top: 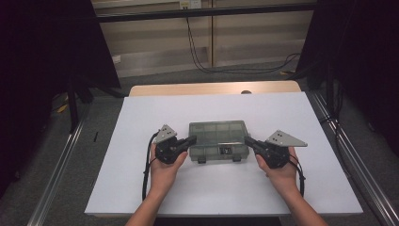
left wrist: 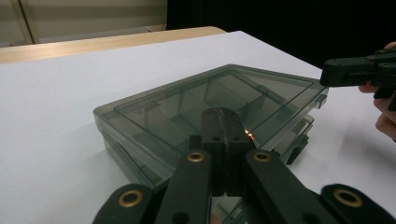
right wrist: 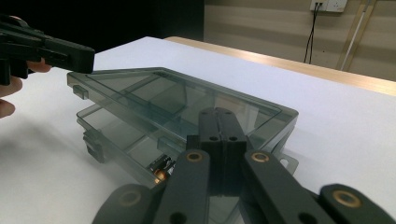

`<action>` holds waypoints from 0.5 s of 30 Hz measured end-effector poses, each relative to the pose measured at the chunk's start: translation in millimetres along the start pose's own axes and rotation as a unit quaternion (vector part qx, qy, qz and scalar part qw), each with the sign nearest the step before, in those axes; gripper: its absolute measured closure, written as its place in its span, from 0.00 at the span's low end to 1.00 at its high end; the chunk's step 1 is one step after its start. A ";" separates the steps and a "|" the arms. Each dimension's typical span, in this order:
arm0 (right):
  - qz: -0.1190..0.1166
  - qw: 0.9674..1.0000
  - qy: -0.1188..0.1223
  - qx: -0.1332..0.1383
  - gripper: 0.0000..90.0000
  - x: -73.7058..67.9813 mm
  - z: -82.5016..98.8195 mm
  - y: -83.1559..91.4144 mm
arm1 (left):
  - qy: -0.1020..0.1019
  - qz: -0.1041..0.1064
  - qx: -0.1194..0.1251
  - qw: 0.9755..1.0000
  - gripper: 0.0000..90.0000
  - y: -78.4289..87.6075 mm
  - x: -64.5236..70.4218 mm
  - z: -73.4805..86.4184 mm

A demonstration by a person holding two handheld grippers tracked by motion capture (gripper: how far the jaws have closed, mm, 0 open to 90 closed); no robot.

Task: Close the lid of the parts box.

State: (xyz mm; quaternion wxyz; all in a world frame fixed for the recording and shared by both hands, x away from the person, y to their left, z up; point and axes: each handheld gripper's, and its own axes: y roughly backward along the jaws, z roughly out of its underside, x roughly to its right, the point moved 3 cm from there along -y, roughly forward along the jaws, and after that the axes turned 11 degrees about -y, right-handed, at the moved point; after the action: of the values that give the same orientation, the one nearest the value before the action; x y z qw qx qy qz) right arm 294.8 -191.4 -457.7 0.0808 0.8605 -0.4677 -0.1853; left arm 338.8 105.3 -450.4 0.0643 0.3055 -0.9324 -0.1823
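Observation:
A smoky translucent compartment box lies in the middle of the white sheet, with its two latches at the front edge. Its lid stands slightly lifted off the base at the front. Small metal parts lie in one front compartment. My left gripper is shut, its tip at the lid's front left corner. My right gripper is shut too, its tip at the front right corner. From the left gripper view, my left gripper points over the box. Whether either tip touches the lid I cannot tell.
The white sheet covers a wooden table whose far edge shows bare. Metal rails run along both sides on the floor. Black cables hang from a wall socket behind the table.

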 end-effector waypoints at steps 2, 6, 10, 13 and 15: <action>0.004 1.000 -0.003 0.002 1.00 -0.1 1.9 -0.7 | 0.001 -0.003 -0.002 1.000 1.00 0.4 -0.7 2.2; 0.005 1.000 -0.001 -0.002 1.00 -1.4 5.7 -0.9 | 0.010 0.000 0.002 1.000 1.00 0.7 0.8 6.7; 0.004 1.000 0.000 -0.005 1.00 -3.3 9.9 -0.9 | 0.011 -0.001 -0.001 1.000 1.00 -0.6 3.3 12.9; 0.005 1.000 0.000 -0.010 1.00 -4.1 12.9 -0.4 | 0.014 0.004 0.000 1.000 1.00 -1.8 5.8 17.0; 0.005 1.000 -0.001 -0.011 1.00 -4.6 15.0 -0.4 | 0.014 0.006 0.001 1.000 1.00 -2.3 7.3 18.5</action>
State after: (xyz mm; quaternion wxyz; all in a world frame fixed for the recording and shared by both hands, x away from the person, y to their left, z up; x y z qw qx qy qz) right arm 286.9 -186.8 -470.5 0.0913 0.8568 -0.4703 -0.1907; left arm 329.9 104.8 -468.4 0.0784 0.3022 -0.9335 -0.1766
